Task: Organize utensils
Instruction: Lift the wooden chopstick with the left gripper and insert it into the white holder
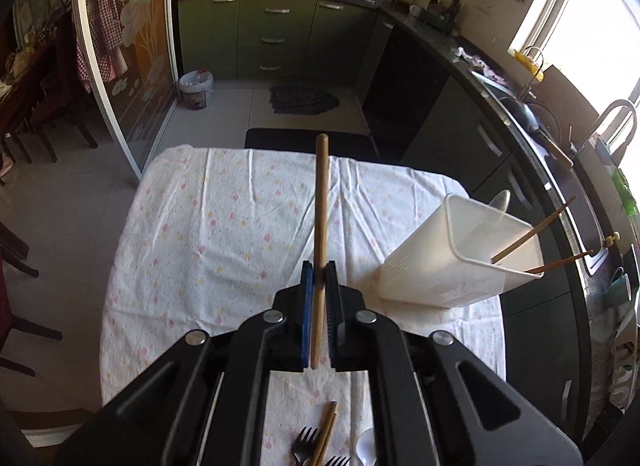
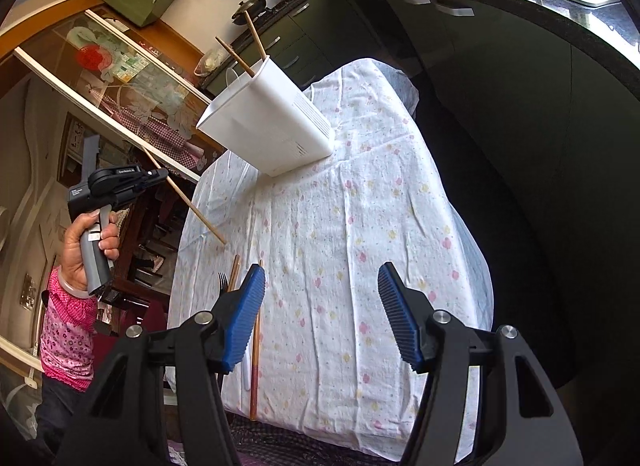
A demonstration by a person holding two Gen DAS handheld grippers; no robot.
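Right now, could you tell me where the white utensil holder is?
The white utensil holder stands on the tablecloth at the table's right edge, right of the chopstick in the left gripper.

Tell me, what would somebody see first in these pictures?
Probably the long wooden chopstick pinched in the left gripper, sticking out over the flowery tablecloth. Next, the white holder near the table's right edge, with two chopsticks already poking out. The right gripper hangs wide open, holding nothing.
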